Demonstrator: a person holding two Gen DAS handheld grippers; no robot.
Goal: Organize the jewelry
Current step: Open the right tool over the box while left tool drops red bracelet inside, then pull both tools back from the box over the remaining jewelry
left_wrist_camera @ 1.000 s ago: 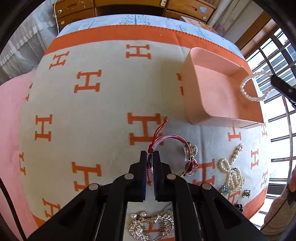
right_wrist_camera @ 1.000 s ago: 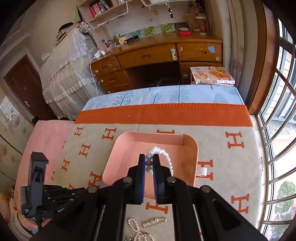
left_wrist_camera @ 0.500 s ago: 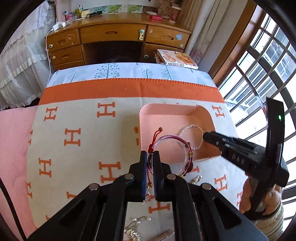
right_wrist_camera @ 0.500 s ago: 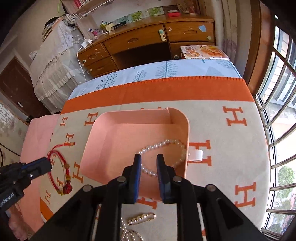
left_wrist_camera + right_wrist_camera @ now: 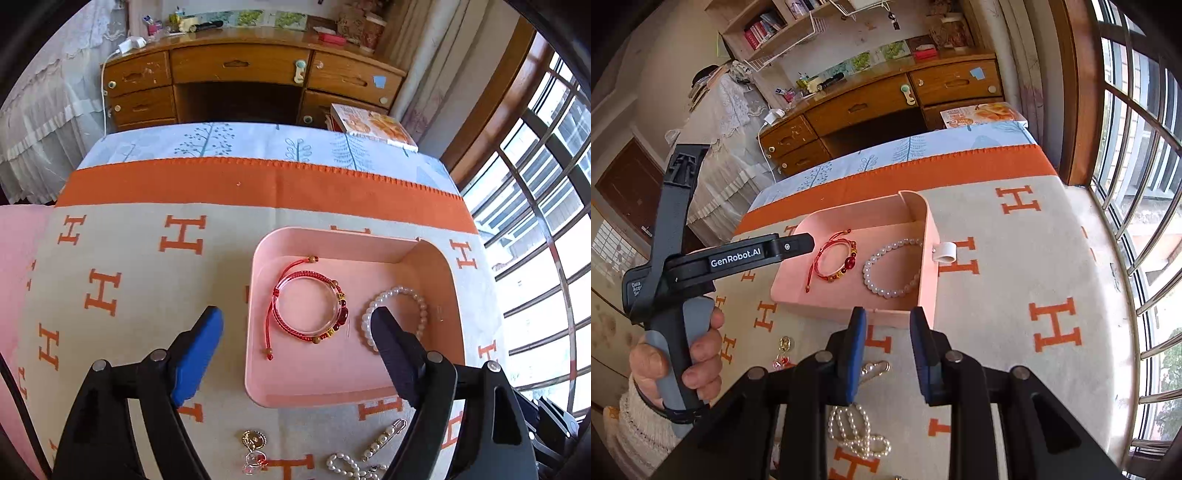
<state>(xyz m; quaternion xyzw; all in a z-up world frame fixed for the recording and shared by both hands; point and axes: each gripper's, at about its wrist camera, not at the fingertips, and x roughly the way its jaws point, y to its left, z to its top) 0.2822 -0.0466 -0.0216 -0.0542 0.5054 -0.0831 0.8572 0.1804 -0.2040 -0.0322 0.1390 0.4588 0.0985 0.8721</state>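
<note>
A pink tray [image 5: 258, 391] [image 5: 849, 308] sits on the H-patterned blanket. Inside lie a red cord bracelet with beads [image 5: 308, 306] [image 5: 833, 260] and a pearl bracelet [image 5: 397, 314] [image 5: 890, 267], side by side. My left gripper [image 5: 297, 325] is wide open and empty, above the tray's near left part. In the right wrist view its finger [image 5: 790, 245] reaches over the tray's left rim. My right gripper [image 5: 888, 325] is open and empty, just in front of the tray's near wall.
On the blanket in front of the tray lie a pearl necklace [image 5: 855, 430] [image 5: 347, 467], a pearl pin [image 5: 384, 437], a gold charm [image 5: 254, 439] [image 5: 785, 343] and a red-and-silver piece [image 5: 255, 459]. A white ring [image 5: 943, 252] stands right of the tray. A wooden desk [image 5: 251, 74] is beyond.
My left gripper opened and let the red bracelet drop into the tray. My right gripper released the pearl bracelet into the tray, opened wider and drew back to the near wall.
</note>
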